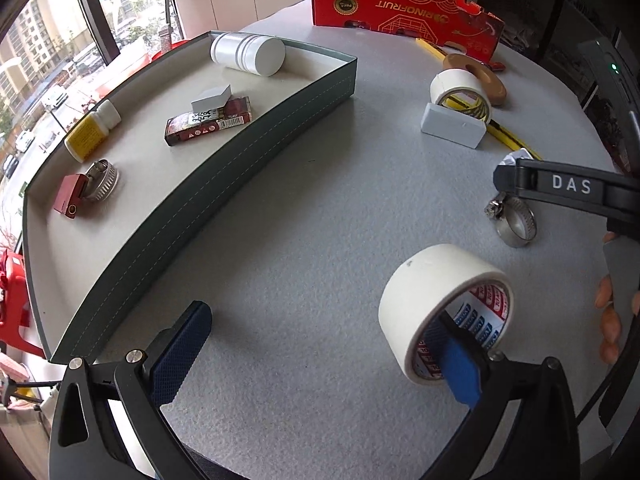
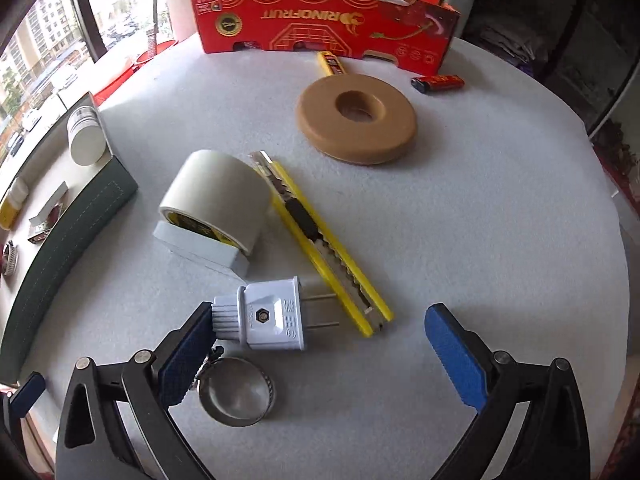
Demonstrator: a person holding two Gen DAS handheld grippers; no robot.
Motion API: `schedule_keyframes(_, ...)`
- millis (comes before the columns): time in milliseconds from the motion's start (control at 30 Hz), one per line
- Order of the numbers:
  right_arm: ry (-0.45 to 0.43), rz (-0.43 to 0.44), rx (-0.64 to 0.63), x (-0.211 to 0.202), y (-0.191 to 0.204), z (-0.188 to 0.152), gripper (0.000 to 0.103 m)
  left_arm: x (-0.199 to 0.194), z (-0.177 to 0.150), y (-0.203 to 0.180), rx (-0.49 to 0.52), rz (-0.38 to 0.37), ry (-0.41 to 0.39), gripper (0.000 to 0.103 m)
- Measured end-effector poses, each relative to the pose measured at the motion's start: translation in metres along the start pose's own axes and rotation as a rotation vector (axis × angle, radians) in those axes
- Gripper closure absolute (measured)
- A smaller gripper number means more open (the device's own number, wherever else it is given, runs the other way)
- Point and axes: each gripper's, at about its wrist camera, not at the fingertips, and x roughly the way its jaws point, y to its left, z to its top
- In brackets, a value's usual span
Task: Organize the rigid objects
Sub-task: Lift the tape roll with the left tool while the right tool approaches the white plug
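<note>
In the left wrist view my left gripper (image 1: 320, 356) is open, and its right finger reaches into the core of a white tape roll (image 1: 440, 304) that stands on edge on the grey table. The green tray (image 1: 224, 184) lies to the left. My right gripper (image 2: 320, 360) is open over a white plug (image 2: 264, 316), whose ribbed end touches the left pad. A steel hose clamp (image 2: 236, 392) lies just below the plug. A yellow utility knife (image 2: 320, 244) lies diagonally behind it. From the left wrist view the right gripper (image 1: 560, 188) hovers over that hose clamp (image 1: 514, 220).
The tray holds a white cylinder (image 1: 248, 54), a yellow bottle (image 1: 90, 132), a red box (image 1: 208, 122), a white block (image 1: 210, 98) and another clamp (image 1: 102, 180). On the table are a second tape roll (image 2: 216, 200) on a white block, a tan disc (image 2: 356, 120), a lighter (image 2: 438, 82) and a red carton (image 2: 328, 24).
</note>
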Motion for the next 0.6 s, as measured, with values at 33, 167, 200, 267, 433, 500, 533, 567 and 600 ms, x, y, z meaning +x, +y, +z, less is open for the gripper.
schedule_keyframes(33,-0.006,-0.020,0.034,-0.005,-0.016,-0.009,0.001,0.000,-0.001,-0.001,0.008,-0.004,-0.001,0.000)
schedule_keyframes(167,0.014,-0.063,0.166,-0.024,-0.079,-0.051,0.001,-0.007,-0.015,-0.010,0.035,-0.040,0.003,0.000)
schedule_keyframes(200,0.020,-0.061,0.203,-0.029,-0.092,-0.061,0.001,-0.010,-0.017,-0.011,0.038,-0.047,-0.007,0.000)
schedule_keyframes(267,0.007,-0.007,0.270,-0.041,-0.111,-0.079,0.001,-0.019,-0.018,-0.013,0.042,-0.066,-0.031,0.000)
schedule_keyframes(433,0.002,0.032,0.278,-0.050,-0.114,-0.089,0.001,-0.032,-0.015,-0.023,0.062,-0.080,-0.060,0.000)
schedule_keyframes(500,0.001,0.029,0.265,-0.047,-0.107,-0.084,0.001,-0.033,-0.013,-0.028,0.070,-0.077,-0.066,0.000)
schedule_keyframes(533,-0.004,0.030,0.257,-0.046,-0.102,-0.081,0.001,-0.033,-0.012,-0.032,0.077,-0.078,-0.070,0.000)
schedule_keyframes(567,-0.007,0.029,0.251,-0.044,-0.098,-0.078,0.001,-0.031,-0.010,-0.035,0.085,-0.080,-0.067,0.000)
schedule_keyframes(600,-0.008,0.023,0.246,-0.042,-0.093,-0.076,0.001,-0.029,-0.008,-0.038,0.092,-0.081,-0.061,0.000)
